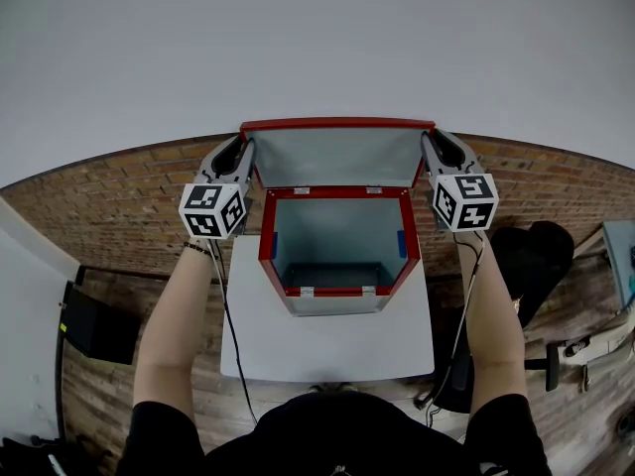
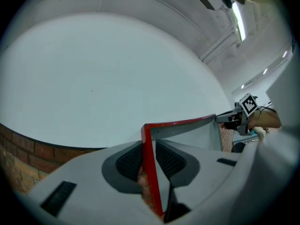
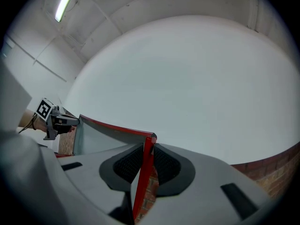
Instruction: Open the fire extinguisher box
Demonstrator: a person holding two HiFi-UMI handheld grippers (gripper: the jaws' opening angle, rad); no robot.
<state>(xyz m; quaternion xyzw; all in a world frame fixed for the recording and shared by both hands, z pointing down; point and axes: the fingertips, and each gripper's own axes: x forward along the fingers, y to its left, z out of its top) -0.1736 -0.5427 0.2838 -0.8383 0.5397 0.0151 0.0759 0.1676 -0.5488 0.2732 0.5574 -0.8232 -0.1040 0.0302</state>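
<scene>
The red fire extinguisher box (image 1: 266, 241) stands on a white table (image 1: 327, 350), and its grey inside is bare. Its lid (image 1: 337, 157) is swung up and stands upright at the back. My left gripper (image 1: 245, 147) grips the lid's upper left corner. My right gripper (image 1: 429, 143) grips the upper right corner. In the left gripper view, the red lid edge (image 2: 151, 172) runs between the pads of my left gripper (image 2: 149, 146), with the other gripper (image 2: 227, 118) at the far corner. In the right gripper view, my right gripper (image 3: 147, 150) pinches the red edge (image 3: 144, 177).
A plain white wall (image 1: 317, 48) rises just behind the lid, above a brick band (image 1: 119, 206). A black box (image 1: 94, 325) sits on the floor to the left. To the right stand a black chair (image 1: 531, 251) and some cables.
</scene>
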